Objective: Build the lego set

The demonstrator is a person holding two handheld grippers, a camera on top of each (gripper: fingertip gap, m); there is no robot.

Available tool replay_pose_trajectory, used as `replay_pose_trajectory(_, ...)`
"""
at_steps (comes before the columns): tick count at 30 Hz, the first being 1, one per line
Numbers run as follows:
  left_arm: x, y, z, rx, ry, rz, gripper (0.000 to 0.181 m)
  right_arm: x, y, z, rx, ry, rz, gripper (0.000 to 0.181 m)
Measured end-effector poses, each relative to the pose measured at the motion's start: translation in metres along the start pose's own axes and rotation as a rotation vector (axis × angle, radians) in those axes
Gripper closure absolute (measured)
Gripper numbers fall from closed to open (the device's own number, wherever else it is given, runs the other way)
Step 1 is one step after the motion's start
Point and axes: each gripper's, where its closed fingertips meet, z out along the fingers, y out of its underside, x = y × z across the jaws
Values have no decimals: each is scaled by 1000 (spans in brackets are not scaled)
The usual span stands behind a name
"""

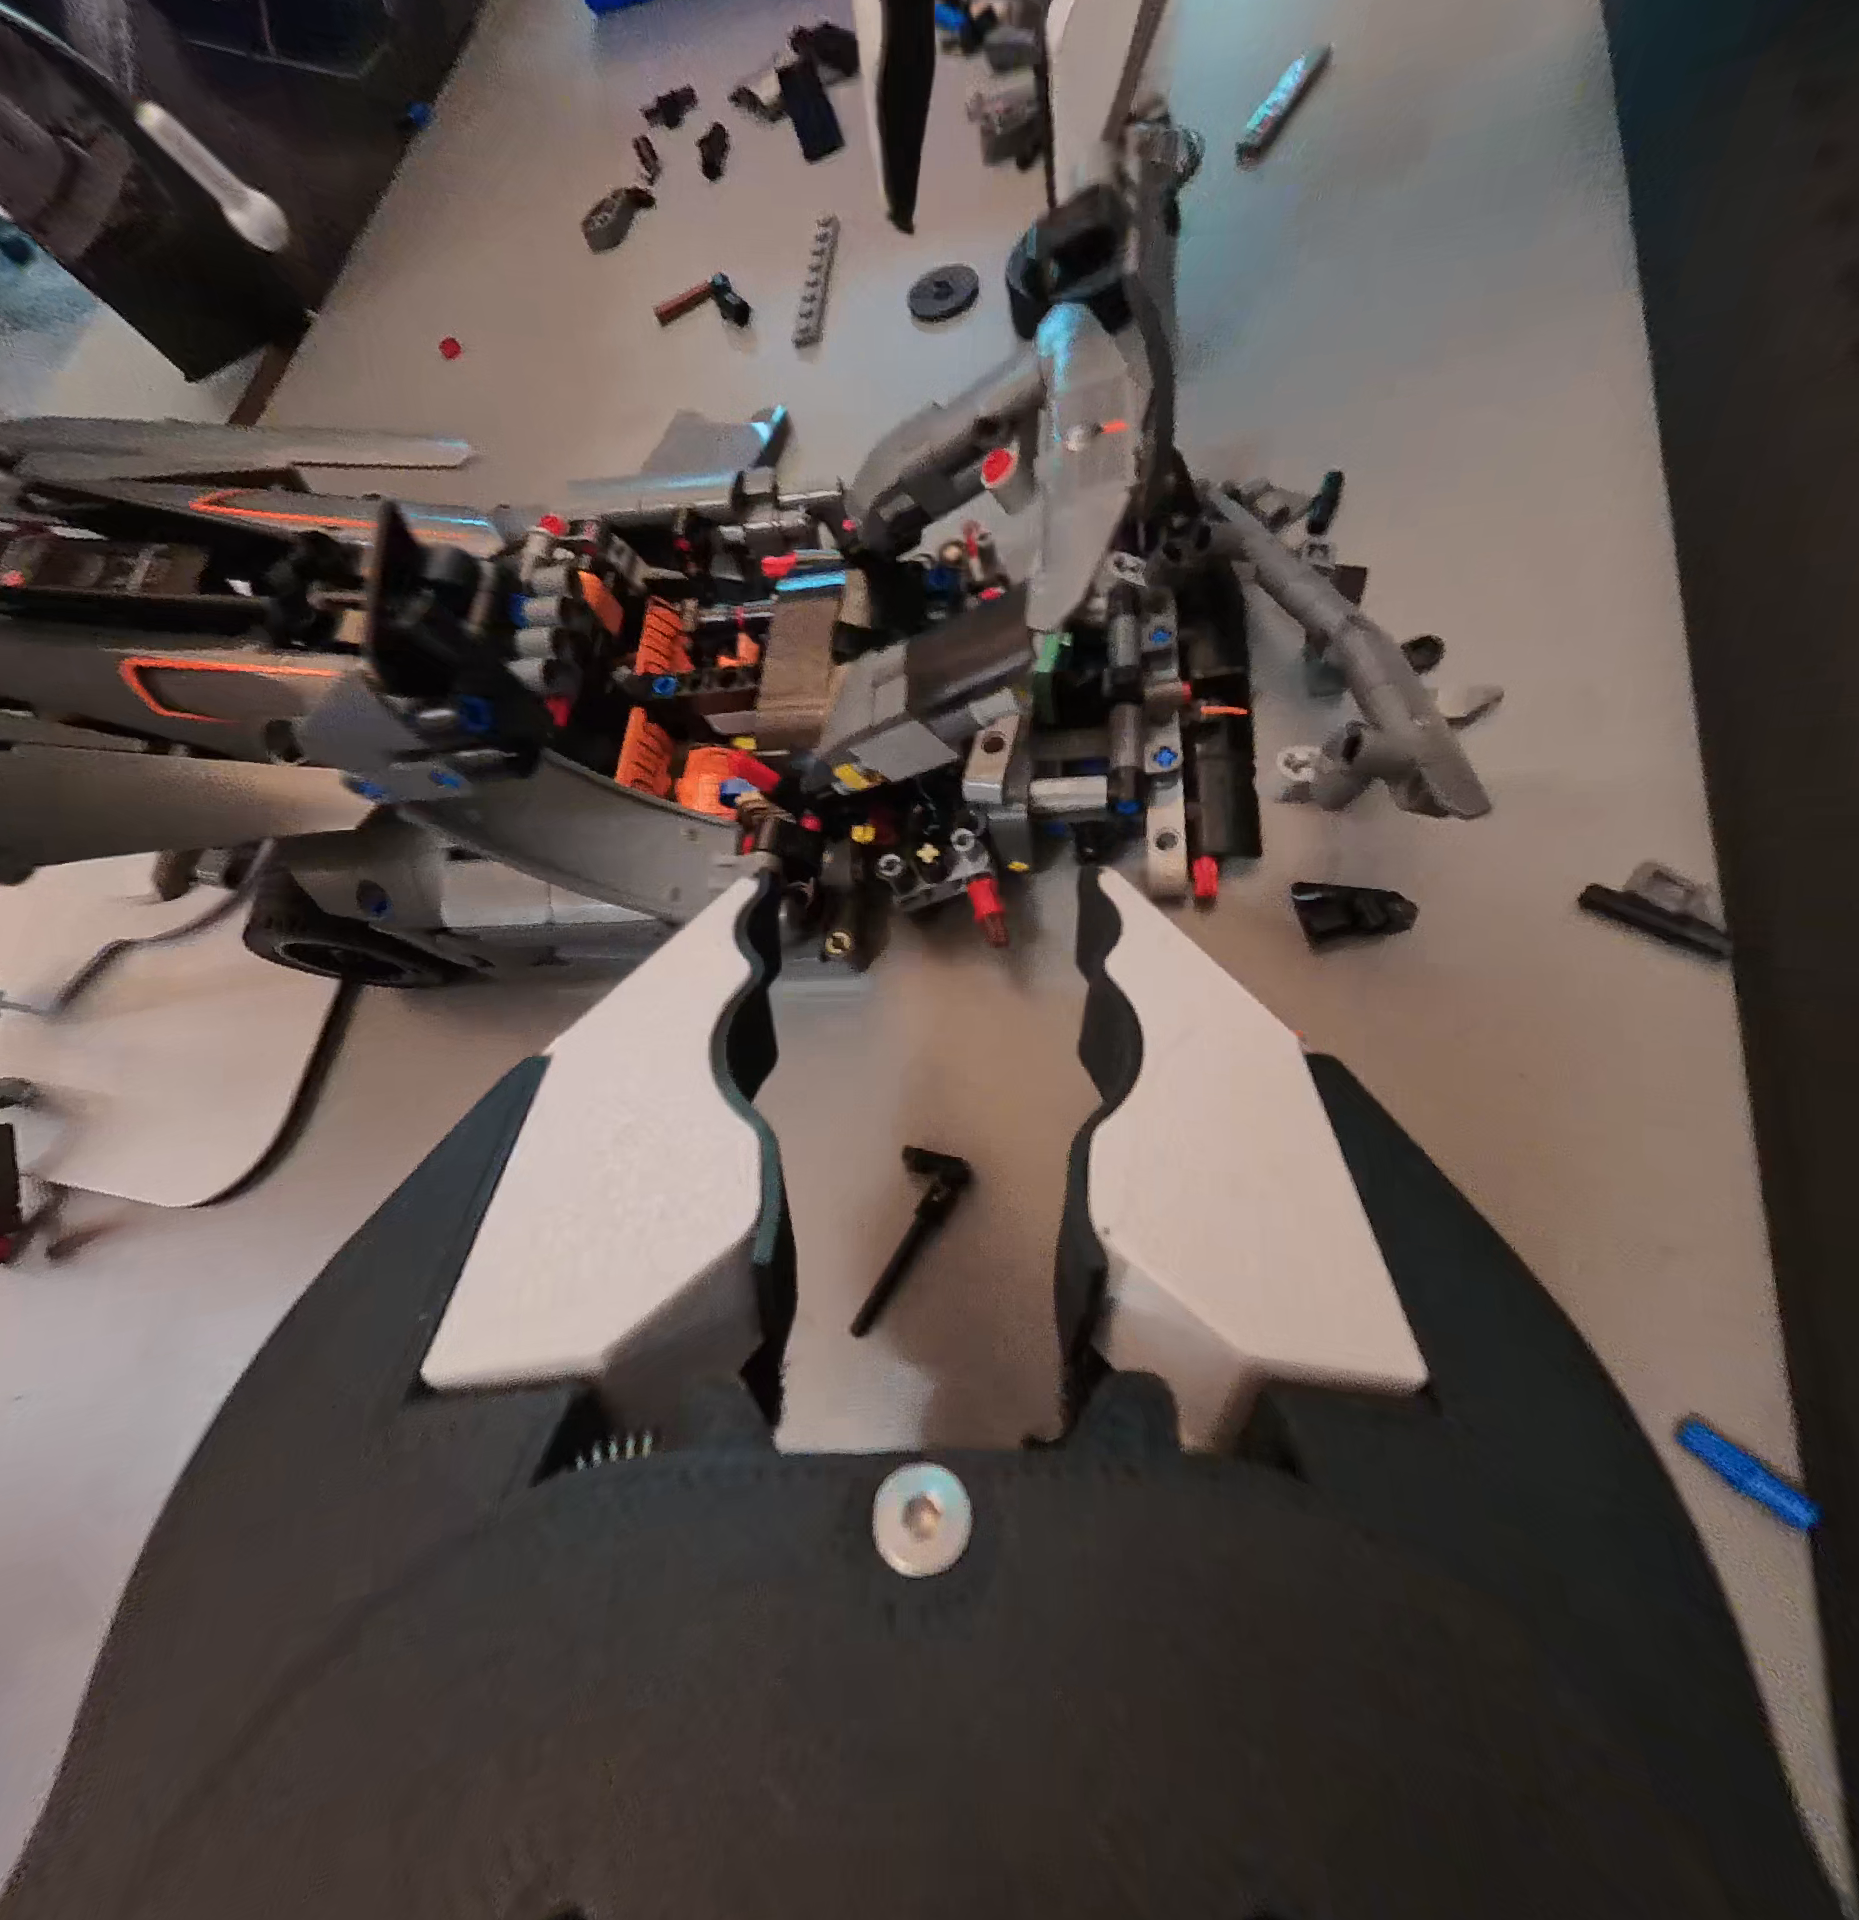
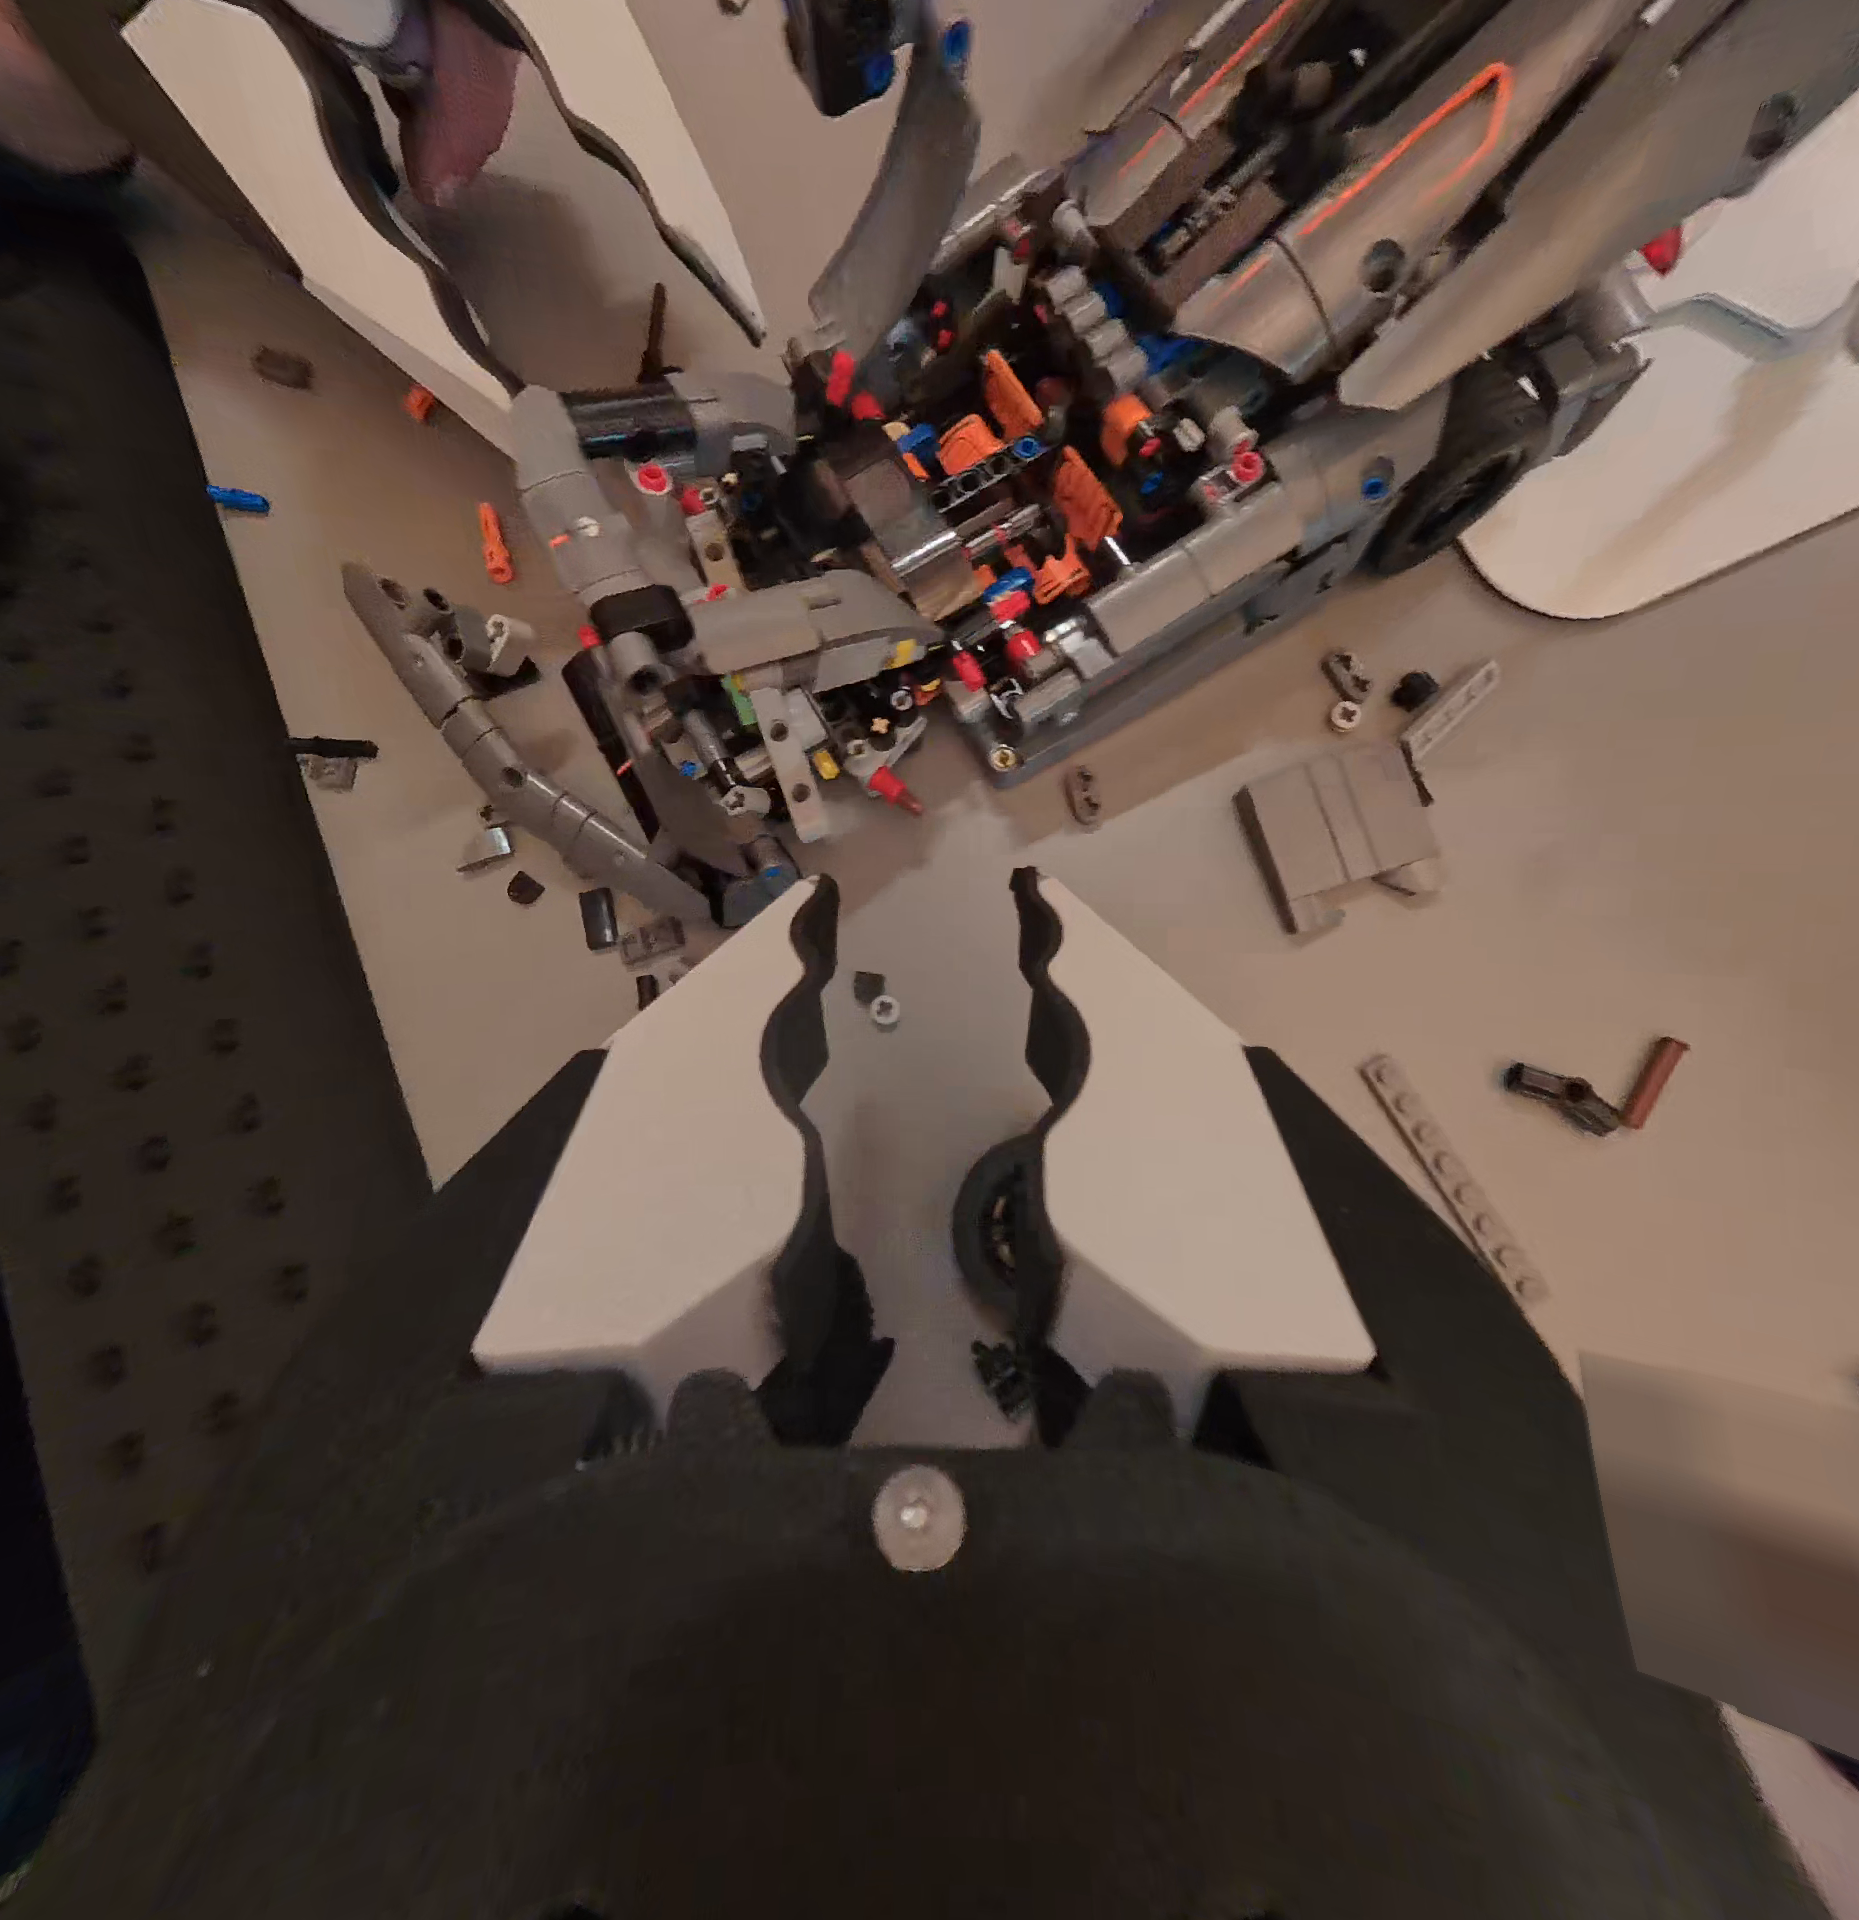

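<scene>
Left wrist view: we see left gripper (image 1: 925, 883) jaws wide, empty, nr the lego car (image 1: 613, 665) on desk (image 1: 1424, 1195); right gripper (image 2: 920, 883) jaws wide too

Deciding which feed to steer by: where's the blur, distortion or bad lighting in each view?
Left wrist view: left gripper sharp, lego car mildly smeared, far loose parts soft, fisheye bends the edges, right side dark. Right wrist view: warmer and dimmer, right gripper edges slightly smeared, car centre fairly readable, top corners stretched and blurred.
</scene>
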Motion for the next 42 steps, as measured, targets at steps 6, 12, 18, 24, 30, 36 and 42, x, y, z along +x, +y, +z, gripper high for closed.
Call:
replay_pose_trajectory(6,15,-7,0,27,-66,155,165,-15,9,26,16,-30,-20,162)
replay_pose_trajectory(12,16,-5,15,-66,-208,382,162,-21,4,43,78,-109,-18,167)
replay_pose_trajectory(18,16,-5,25,-86,-205,409,162,-28,-3,47,109,-185,-5,167)
replay_pose_trajectory(24,17,-4,28,-111,-205,428,172,-30,-1,53,102,-193,-31,174)
replay_pose_trajectory(30,20,-5,27,-94,-180,401,173,-31,-2,54,122,-205,-41,175)
replay_pose_trajectory(36,24,-10,26,-39,-132,317,178,-34,-4,55,139,-201,-61,177)
replay_pose_trajectory(42,28,-14,23,-24,-129,340,179,-33,-6,50,179,-223,-30,176)
